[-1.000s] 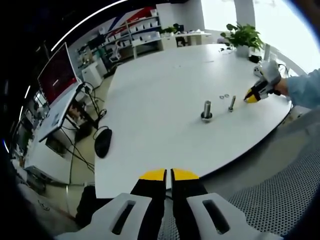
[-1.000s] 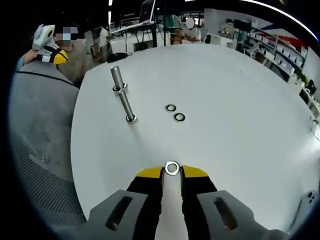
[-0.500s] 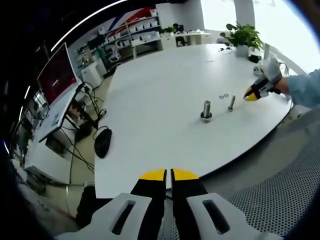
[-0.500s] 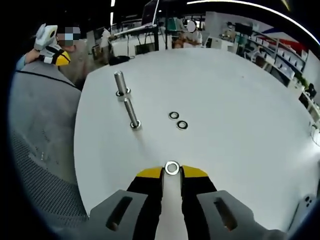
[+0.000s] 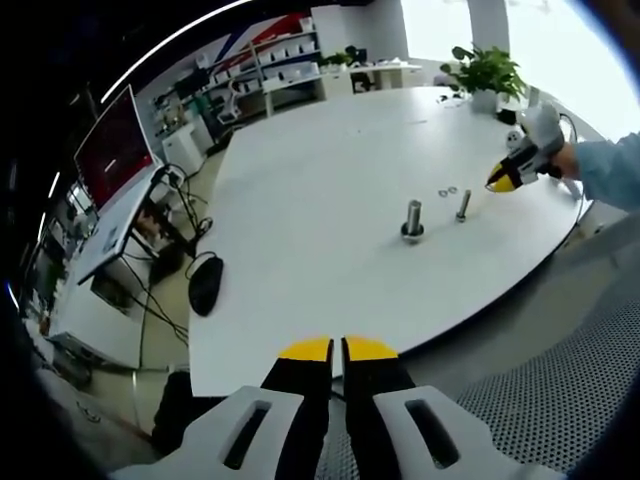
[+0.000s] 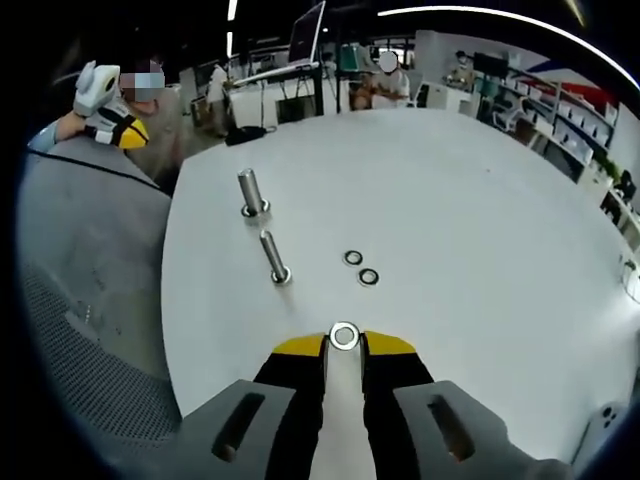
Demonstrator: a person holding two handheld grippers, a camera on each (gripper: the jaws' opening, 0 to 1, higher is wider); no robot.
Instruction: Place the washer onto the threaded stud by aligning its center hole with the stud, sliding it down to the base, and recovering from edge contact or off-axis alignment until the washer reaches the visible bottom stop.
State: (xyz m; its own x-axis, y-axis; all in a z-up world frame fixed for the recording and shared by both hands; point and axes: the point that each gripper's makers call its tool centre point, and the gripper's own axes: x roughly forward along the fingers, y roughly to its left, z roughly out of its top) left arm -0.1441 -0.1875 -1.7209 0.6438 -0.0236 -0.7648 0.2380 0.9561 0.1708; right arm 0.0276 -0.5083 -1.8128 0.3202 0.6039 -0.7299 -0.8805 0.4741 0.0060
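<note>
While the right gripper (image 6: 344,345) hangs above the near part of the white table (image 6: 480,230), its yellow-tipped jaws are clamped on a small steel washer (image 6: 344,335), which sits flat between the tips with its hole showing. Ahead of those jaws and a little to their left stands the threaded stud (image 6: 273,257), upright on its base; beyond it, further from the tips, rises a thicker bolt (image 6: 250,192) with a collar at its foot. Two spare washers (image 6: 361,267) lie flat on the table just to the right of the stud, side by side and close together.

The left gripper (image 5: 337,349) is held off the table's edge, well apart from the stud (image 5: 463,206), jaws pressed together with nothing between them. No tray or bin holds any of the parts; they rest on the bare tabletop.
</note>
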